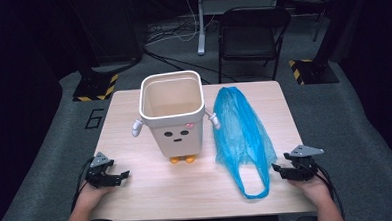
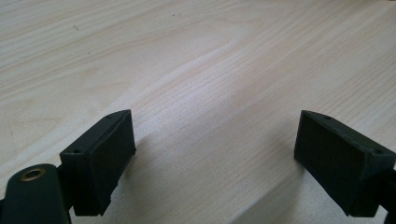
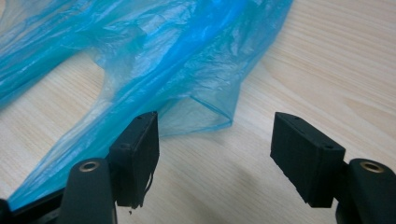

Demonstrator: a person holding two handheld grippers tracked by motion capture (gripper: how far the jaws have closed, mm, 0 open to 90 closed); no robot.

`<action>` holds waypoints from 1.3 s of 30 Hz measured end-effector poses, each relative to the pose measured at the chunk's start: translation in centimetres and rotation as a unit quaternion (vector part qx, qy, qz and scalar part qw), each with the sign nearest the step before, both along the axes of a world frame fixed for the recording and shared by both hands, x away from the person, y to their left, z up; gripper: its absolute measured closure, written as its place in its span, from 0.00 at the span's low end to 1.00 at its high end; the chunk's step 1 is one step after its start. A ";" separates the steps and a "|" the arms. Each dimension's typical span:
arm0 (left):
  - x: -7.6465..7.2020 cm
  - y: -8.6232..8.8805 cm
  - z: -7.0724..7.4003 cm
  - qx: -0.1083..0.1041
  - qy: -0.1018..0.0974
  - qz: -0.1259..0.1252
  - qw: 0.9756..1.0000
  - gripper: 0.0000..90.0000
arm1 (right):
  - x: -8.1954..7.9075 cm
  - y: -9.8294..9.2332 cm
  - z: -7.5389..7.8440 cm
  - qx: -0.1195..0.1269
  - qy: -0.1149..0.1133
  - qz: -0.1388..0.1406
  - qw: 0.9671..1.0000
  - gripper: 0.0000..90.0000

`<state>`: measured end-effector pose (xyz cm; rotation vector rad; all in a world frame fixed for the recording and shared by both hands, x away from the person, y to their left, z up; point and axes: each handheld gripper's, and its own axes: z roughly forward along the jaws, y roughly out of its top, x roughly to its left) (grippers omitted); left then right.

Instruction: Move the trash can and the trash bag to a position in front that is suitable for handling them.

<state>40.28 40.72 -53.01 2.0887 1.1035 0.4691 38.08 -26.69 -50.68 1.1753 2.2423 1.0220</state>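
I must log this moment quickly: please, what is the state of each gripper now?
Left gripper: open, holding nothing, over the table.
Right gripper: open, holding nothing, beside the blue bag.

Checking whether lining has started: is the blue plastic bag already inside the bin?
No, the blue plastic bag lies flat on the table beside the white bin, whose inside is bare.

Small cream plastic bin with a cartoon face (image 1: 173,114) stands upright mid-table, open and empty. Just beside it, on its right, the crumpled translucent blue plastic bag (image 1: 241,131) lies flat, handle loops toward the near edge.
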 end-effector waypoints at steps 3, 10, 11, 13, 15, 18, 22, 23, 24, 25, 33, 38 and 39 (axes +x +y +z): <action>0.0 0.0 0.0 0.000 0.000 0.000 1.000 0.13 | -0.1 -0.3 -0.1 0.000 0.004 -0.001 1.000 0.35; 0.0 0.0 0.0 0.001 -0.001 0.002 1.000 0.13 | 0.0 -0.6 -0.3 0.006 0.011 -0.006 1.000 0.34; 0.1 0.0 0.0 0.001 -0.001 0.001 1.000 0.13 | 0.0 -0.6 -0.2 0.002 0.007 -0.007 1.000 0.33; 0.1 0.0 0.0 0.001 -0.001 0.000 1.000 0.13 | 0.0 -0.6 0.1 0.010 0.001 -0.012 1.000 0.32; 0.1 0.0 0.0 0.001 -0.001 0.000 1.000 0.13 | 0.1 -0.5 0.3 0.018 -0.001 -0.014 1.000 0.32; 0.1 0.0 0.0 0.001 -0.001 -0.002 1.000 0.13 | 0.2 0.1 0.7 0.012 -0.011 -0.007 1.000 0.32; 0.1 0.1 0.0 0.001 -0.001 -0.003 1.000 0.13 | 0.4 0.7 1.4 0.009 -0.026 -0.002 1.000 0.32; 0.1 0.1 0.0 0.001 -0.001 -0.003 1.000 0.13 | 0.6 0.8 1.6 0.014 -0.028 -0.002 1.000 0.32; 0.1 0.1 0.0 0.001 -0.001 -0.003 1.000 0.13 | 0.7 0.8 1.7 0.018 -0.028 -0.002 0.999 0.32; 0.1 0.1 0.0 0.001 -0.001 -0.003 1.000 0.13 | 1.0 0.9 1.8 0.022 -0.025 -0.003 0.999 0.32; 0.1 0.1 0.0 0.001 0.000 -0.003 1.000 0.13 | 3.0 1.8 1.9 0.026 -0.020 -0.011 0.999 0.35; 0.1 0.0 0.0 0.000 0.000 -0.004 1.000 0.13 | 4.2 3.1 0.9 0.016 -0.017 -0.013 1.000 0.45; 0.1 0.1 0.0 0.000 -0.001 -0.004 1.000 0.13 | 4.2 3.1 0.9 0.016 -0.017 -0.013 1.000 0.45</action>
